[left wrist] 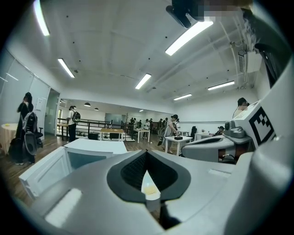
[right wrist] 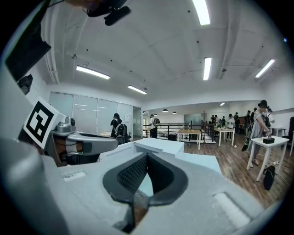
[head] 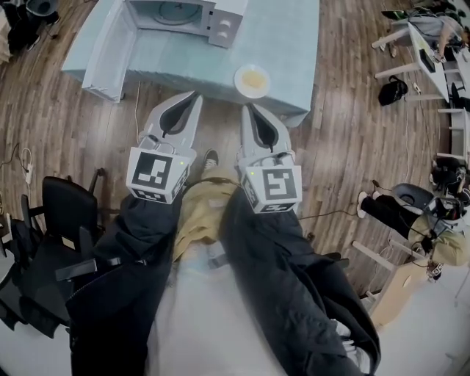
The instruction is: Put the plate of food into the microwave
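On the desk (head: pixel 294 44), near its front edge, sits the plate (head: pixel 252 80), white and carrying a flat yellow portion of food (head: pixel 252 77); nothing touches it. Farther back on the same desk stands the microwave (head: pixel 176 15), its door (head: pixel 110 51) swung wide to the left, and the cavity shows only a round turntable, so far as the head view lets me see. Both grippers hang short of the desk, above the floor: the left gripper (head: pixel 197 94) points toward the gap between door and plate, the right gripper (head: pixel 246 106) just below the plate. Each has its jaws together, tip against tip, with nothing between them. By my reading the task has barely begun: the door is already open, which spares one step, but the plate has not been reached, gripped, lifted or carried. What is left is nearly everything, starting with opening a pair of jaws at the plate's rim.
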A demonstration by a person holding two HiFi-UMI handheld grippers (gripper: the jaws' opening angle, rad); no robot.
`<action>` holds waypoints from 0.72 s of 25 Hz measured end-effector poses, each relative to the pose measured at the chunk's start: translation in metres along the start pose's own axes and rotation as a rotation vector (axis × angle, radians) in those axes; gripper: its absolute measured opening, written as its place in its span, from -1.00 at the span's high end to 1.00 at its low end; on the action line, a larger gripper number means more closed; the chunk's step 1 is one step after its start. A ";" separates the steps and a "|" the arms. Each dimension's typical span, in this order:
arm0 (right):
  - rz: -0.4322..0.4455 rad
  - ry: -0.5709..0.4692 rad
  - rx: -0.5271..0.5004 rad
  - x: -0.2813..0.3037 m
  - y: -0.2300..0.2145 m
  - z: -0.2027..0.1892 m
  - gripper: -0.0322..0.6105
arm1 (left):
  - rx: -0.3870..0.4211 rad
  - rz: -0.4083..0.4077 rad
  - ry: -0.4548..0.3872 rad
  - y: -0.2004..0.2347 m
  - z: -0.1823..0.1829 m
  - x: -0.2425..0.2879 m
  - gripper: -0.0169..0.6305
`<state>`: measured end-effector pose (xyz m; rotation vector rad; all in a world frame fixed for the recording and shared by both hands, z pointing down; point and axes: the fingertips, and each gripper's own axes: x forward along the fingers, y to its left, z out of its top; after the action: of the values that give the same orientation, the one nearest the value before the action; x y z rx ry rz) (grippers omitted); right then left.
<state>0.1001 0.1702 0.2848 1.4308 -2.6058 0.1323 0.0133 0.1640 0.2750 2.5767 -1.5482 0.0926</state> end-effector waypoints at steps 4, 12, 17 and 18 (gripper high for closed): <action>0.016 0.035 0.017 0.004 -0.025 -0.012 0.91 | -0.003 -0.005 0.024 -0.009 -0.003 0.034 0.95; 0.046 0.083 0.070 0.014 -0.054 -0.040 0.91 | 0.006 -0.029 0.082 -0.018 -0.012 0.075 0.95; 0.057 0.110 0.094 0.016 -0.062 -0.050 0.91 | -0.013 -0.064 0.129 -0.026 -0.024 0.095 0.95; 0.052 0.122 0.099 0.016 -0.063 -0.053 0.91 | -0.020 -0.076 0.137 -0.027 -0.027 0.099 0.95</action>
<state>0.1505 0.1313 0.3400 1.3407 -2.5696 0.3493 0.0838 0.0937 0.3112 2.5506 -1.3955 0.2394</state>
